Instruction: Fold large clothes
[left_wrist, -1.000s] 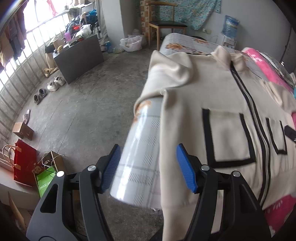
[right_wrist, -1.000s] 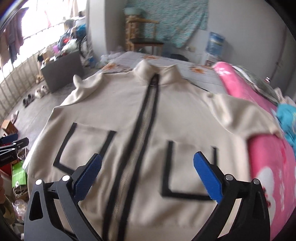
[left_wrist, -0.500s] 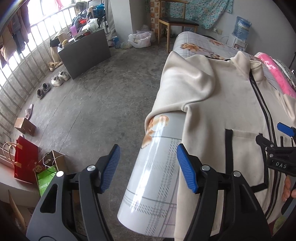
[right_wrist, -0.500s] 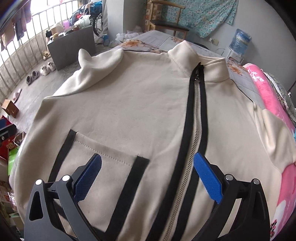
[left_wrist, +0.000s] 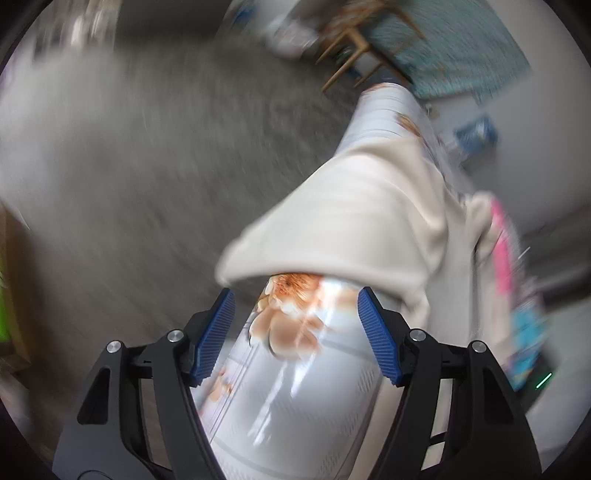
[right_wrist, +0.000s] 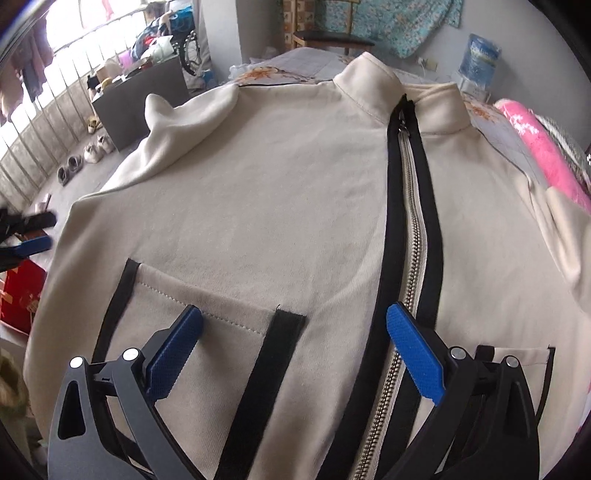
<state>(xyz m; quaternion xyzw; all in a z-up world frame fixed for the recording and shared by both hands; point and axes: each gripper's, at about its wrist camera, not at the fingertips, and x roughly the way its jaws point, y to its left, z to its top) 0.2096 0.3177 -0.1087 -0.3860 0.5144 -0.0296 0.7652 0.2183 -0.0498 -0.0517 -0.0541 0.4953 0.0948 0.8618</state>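
Observation:
A cream zip-up jacket (right_wrist: 277, 206) with black trim and two front pockets lies face up on the bed. Its left sleeve (left_wrist: 354, 221) drapes over the bed's edge. My left gripper (left_wrist: 295, 325) is open and empty, at the bed's side edge just below the sleeve cuff; this view is motion-blurred. My right gripper (right_wrist: 291, 350) is open and empty, low over the jacket's left pocket (right_wrist: 207, 350) beside the zipper (right_wrist: 410, 206). The left gripper (right_wrist: 26, 236) shows at the left edge of the right wrist view.
The bed has a pale floral sheet (left_wrist: 295, 387). A pink blanket (right_wrist: 543, 155) lies at the right. A dark cabinet (right_wrist: 144, 99), shoes (right_wrist: 85, 155), a wooden chair (right_wrist: 332, 33) and a red bag (right_wrist: 18, 295) stand on the grey floor to the left.
My left gripper has swung fast toward the hanging sleeve cuff, blurring its view. My right gripper has moved closer and lower over the jacket's left pocket.

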